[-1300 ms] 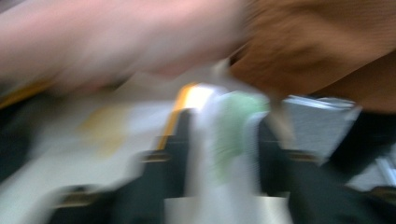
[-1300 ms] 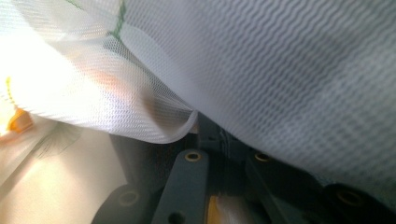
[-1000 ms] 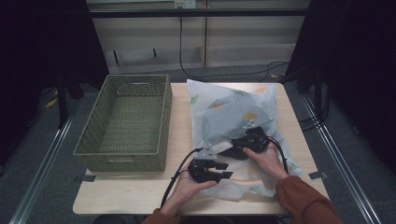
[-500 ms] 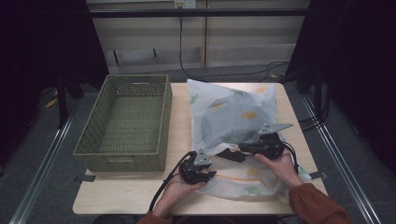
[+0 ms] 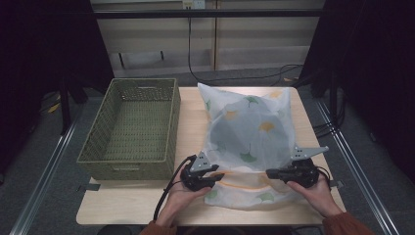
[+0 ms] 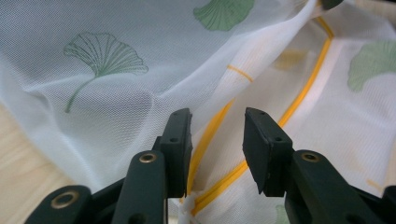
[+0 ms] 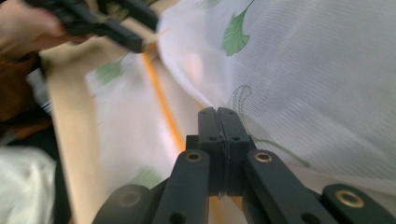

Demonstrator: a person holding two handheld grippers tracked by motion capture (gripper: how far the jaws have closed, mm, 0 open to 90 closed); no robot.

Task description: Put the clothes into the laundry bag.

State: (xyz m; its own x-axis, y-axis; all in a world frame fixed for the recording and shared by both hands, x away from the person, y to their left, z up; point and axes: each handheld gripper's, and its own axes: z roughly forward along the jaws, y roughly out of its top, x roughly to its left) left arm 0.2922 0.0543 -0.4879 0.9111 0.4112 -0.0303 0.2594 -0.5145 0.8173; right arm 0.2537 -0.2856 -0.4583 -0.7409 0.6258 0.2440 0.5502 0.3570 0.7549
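A white mesh bag [image 5: 249, 127] printed with green and yellow ginkgo leaves lies on the wooden table [image 5: 127, 200]. Its yellow zipper [image 5: 242, 186] runs along the near edge. My left gripper [image 5: 220, 175] sits at the bag's near left corner. In the left gripper view it [image 6: 217, 126] is open, one jaw on each side of the zipper band [image 6: 210, 135]. My right gripper [image 5: 271, 173] is at the near right of the bag. In its own view it [image 7: 218, 112] is shut on the mesh [image 7: 303, 70], which rises taut from the jaw tips.
A green woven basket [image 5: 125, 161] stands empty on the table's left half, beside the bag. Cables trail off the near edge from my left gripper. Dark floor and metal rails flank the table, and a pale cabinet stands behind it.
Both grippers have moved apart, the left one leftward and the right one rightward and nearer the person. The bag's top layer now stretches between them.
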